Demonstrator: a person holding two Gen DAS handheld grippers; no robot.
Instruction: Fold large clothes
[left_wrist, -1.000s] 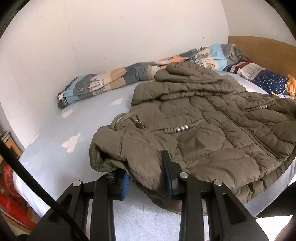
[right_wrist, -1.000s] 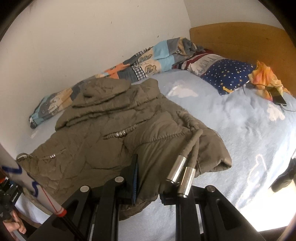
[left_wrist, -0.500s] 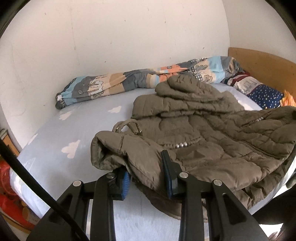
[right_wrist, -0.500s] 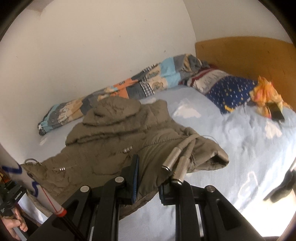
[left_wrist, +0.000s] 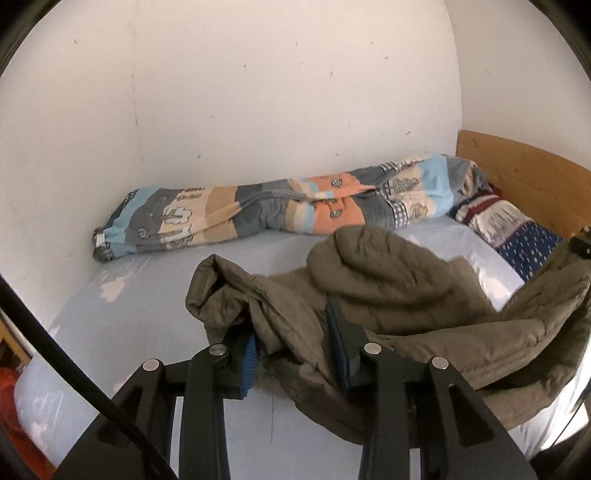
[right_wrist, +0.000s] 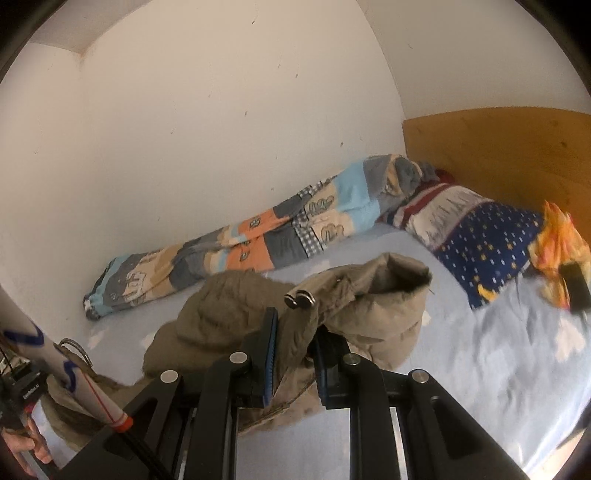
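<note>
An olive-brown quilted hooded jacket (left_wrist: 424, 317) lies partly lifted off the pale blue bed (left_wrist: 140, 317). My left gripper (left_wrist: 291, 350) is shut on one bottom corner of the jacket and holds it raised, so the fabric drapes from the fingers. In the right wrist view my right gripper (right_wrist: 295, 354) is shut on the other side of the jacket (right_wrist: 373, 314), with two metal cord ends (right_wrist: 299, 298) just above the fingers. The hood (right_wrist: 225, 302) still rests on the bed between the two raised sides.
A rolled patchwork quilt (left_wrist: 280, 214) lies along the white wall. Pillows (right_wrist: 476, 232) sit by the wooden headboard (right_wrist: 517, 147), with an orange cloth (right_wrist: 557, 240) and a dark phone (right_wrist: 574, 288) beside them. The other hand-held gripper shows at the lower left (right_wrist: 74, 387).
Both grippers have lifted the jacket's lower edge up and carried it toward the hood, so the jacket that lay flat is now bunched and raised.
</note>
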